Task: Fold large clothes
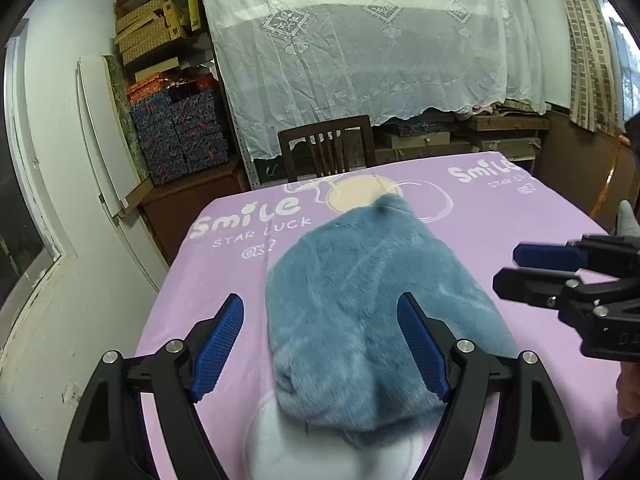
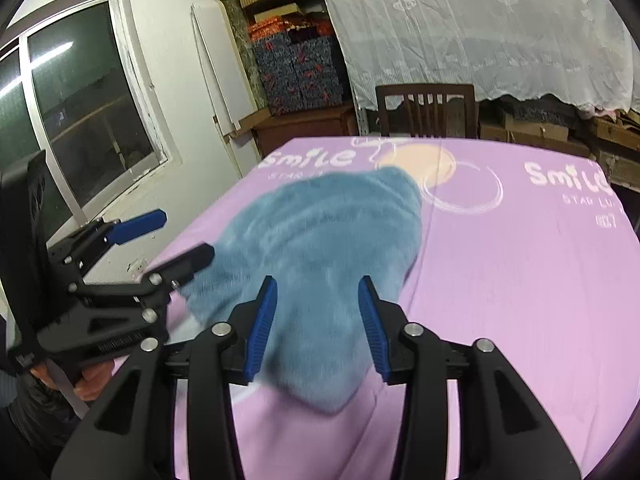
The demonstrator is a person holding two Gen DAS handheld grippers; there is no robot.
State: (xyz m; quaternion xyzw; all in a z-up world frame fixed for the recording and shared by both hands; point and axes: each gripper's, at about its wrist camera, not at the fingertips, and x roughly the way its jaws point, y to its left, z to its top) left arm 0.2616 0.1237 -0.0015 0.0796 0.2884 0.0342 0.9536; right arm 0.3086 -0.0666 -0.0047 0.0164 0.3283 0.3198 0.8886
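**Q:** On the table, what've you got?

**Me:** On the lilac cloth (image 1: 500,216) w/ the "Smile / Star Luck" print lies my blue fleece garment (image 1: 360,300), bundled into a long rounded heap. It runs from the near edge toward the middle of the table; far end sits on the pale round motif (image 1: 360,196) of the print.

**Q:** Left tool?

**Me:** My left gripper (image 1: 322,350) is spread wide, nothing between the blue pads (image 1: 218,346). It hangs above the near end of the garment; one pad shows over bare cloth at the garment's left, the other over the fleece itself. Can't tell if anything touches.

**Q:** And the right?

**Me:** My right gripper (image 2: 318,330) is parted too, narrower than the left, nothing pinched. From its own cam the fleece fills the gap between its pads, near the garment's near-right part. In the left cam it comes in from the right edge, tips pointing at the garment but apart from it, over bare cloth.

**Q:** Both near each other?

**Me:** Yes, left one shows at the left of the right cam, just beside the fleece's left side.

**Q:** Bkgd?

**Me:** Dark wooden chair (image 1: 326,148) at the far edge, white lace drape (image 1: 360,48) behind, patterned boxes (image 1: 180,136) on shelves at left, window (image 2: 80,112) on the left wall.
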